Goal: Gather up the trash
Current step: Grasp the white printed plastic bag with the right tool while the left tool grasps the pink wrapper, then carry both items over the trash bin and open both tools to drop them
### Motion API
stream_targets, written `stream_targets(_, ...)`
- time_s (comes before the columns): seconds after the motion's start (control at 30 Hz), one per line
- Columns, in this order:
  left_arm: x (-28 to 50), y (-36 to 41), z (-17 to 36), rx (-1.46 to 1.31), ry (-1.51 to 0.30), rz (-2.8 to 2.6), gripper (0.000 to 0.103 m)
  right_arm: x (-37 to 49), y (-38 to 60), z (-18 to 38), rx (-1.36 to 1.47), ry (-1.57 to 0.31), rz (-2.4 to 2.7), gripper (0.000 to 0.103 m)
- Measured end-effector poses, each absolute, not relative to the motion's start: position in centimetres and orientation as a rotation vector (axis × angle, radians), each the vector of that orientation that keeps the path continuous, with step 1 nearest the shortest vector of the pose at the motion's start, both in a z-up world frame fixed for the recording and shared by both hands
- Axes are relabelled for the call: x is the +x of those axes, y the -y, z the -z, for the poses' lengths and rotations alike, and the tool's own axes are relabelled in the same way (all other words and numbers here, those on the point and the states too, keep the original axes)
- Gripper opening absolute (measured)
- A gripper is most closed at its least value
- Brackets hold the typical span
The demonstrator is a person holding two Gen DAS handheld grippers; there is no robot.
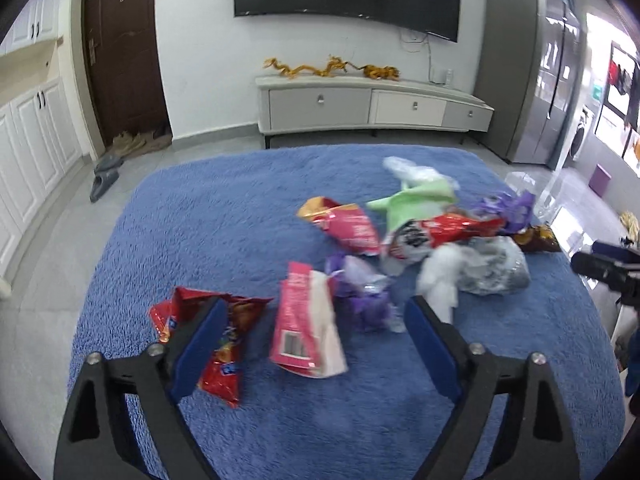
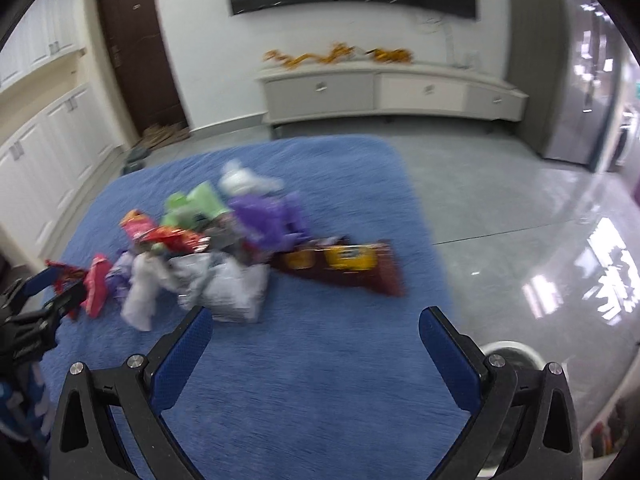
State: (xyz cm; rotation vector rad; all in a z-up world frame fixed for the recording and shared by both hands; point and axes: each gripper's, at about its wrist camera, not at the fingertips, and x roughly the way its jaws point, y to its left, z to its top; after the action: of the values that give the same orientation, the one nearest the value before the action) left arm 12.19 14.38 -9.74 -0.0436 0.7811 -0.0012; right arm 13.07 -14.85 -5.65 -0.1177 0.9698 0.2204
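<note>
Snack wrappers lie in a pile on a blue shaggy rug (image 1: pixel 240 208). My left gripper (image 1: pixel 316 304) hangs open over the near end of the pile. A pink-and-white packet (image 1: pixel 304 332) shows between its fingers, untouched by the pads. A red snack bag (image 1: pixel 232 344) lies by the left finger and a purple wrapper (image 1: pixel 364 296) towards the right one. Further back are a crumpled white plastic bag (image 1: pixel 484 268), a red wrapper (image 1: pixel 452 228) and a green wrapper (image 1: pixel 416 200). My right gripper (image 2: pixel 316 314) is open over bare rug (image 2: pixel 320 380), with a dark red bag (image 2: pixel 348 266) beyond it.
Grey tile floor (image 2: pixel 500 208) surrounds the rug. A low TV cabinet (image 1: pixel 372 104) stands at the far wall under a dark screen. White cupboards (image 1: pixel 32 140), a brown door and grey slippers (image 1: pixel 104 178) are at the left. A white round rim (image 2: pixel 512 350) lies off the rug's right edge.
</note>
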Motion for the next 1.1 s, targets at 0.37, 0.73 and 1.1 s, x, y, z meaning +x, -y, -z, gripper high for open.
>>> stream_targets(0.37,14.0,-17.7,12.6,-0.177,-0.884,0.052,0.056,16.4,10.8,8.9,-0.059,-1.058,-0.418,0.077)
stream_targets(0.73,12.4,-17.4,12.4,-0.220,-0.861,0.086,0.032,14.5,11.9,9.1,-0.030,-1.060,-0.449,0.047)
stream_targets(1.1,9.7,-15.6,9.1,-0.226,-0.795,0.097,0.031,10.2,16.0,6.3,0.034,-0.970,-0.435,0.045)
